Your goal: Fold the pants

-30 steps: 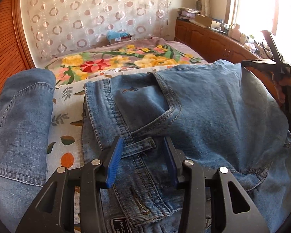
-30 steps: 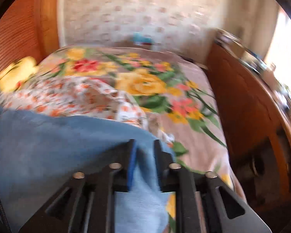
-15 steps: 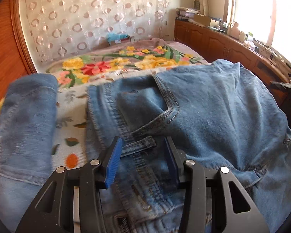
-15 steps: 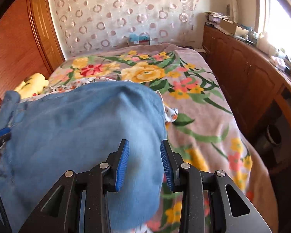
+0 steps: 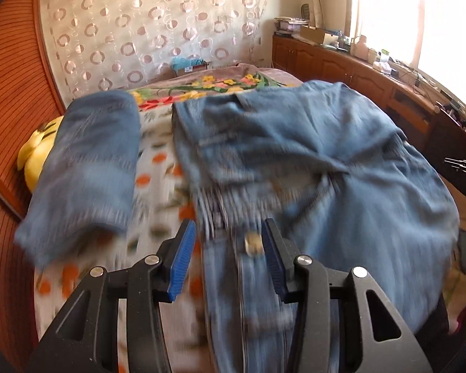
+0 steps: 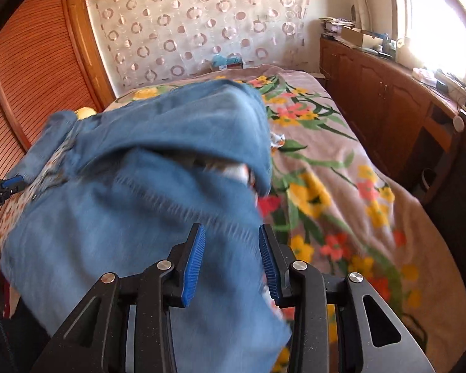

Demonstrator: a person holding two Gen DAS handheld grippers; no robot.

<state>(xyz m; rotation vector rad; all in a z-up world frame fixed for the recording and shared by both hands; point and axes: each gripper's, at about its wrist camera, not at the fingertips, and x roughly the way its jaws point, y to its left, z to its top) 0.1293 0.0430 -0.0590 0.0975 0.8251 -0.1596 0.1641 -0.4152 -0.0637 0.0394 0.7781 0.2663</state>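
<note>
The jeans (image 5: pixel 310 161) lie in a loose heap on the near part of the bed (image 6: pixel 341 186), and the left gripper (image 5: pixel 230 255) stands half wide with the waistband and button between its pads, though the blur hides whether they press. The right gripper (image 6: pixel 231 258) is opening with denim between its jaws, so I think the cloth could slip free and the fold fall crooked or slide off the edge. The bed has a soft flowered blanket, with a second folded denim piece (image 5: pixel 87 161) beside, wooden cabinets (image 6: pixel 388 99) and a bright window (image 5: pixel 419 25).
</note>
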